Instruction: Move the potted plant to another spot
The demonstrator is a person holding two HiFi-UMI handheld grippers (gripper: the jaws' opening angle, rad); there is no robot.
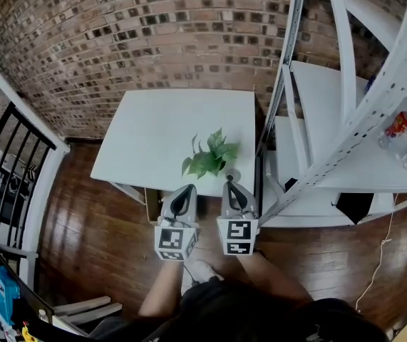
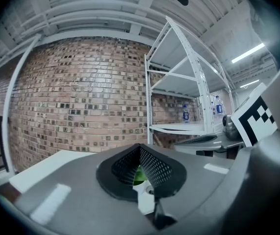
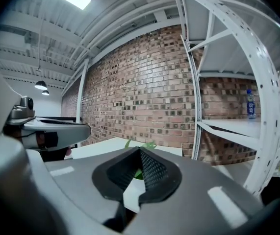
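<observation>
A: Where's the potted plant (image 1: 210, 159)?
B: We see it on the white table (image 1: 153, 130), at the near edge, close to the near right corner. Its green leaves lean left, & what looks like the small pot sits under them on the right side.
A: & our grippers?
B: Both are at the table's near edge, side by side, pointing at the plant. The left gripper (image 1: 187, 188) is just below the leaves. The right gripper (image 1: 230, 183) has its tip right by the pot. We can't tell if it touches.
A: Are the jaws apart?
B: No. In the left gripper view the two black pads meet at the tip, w/ nothing squeezed btw them. We only see a bit of green & white thru the gap behind the tip. Same for the right one: pads together, holding nothing, leaves poking up past them.
A: So the plant isn't held?
B: Right, it stands on the table by itself.
A: What else is around?
B: A brick wall (image 1: 153, 34) runs along the table's far edge. A white rack (image 1: 346, 130) stands just past the table's right edge, w/ bottles (image 1: 403, 134) on a shelf. A black railing (image 1: 3, 162) is off to the left, well apart from the table. The floor (image 1: 96, 234) is dark wood.
</observation>
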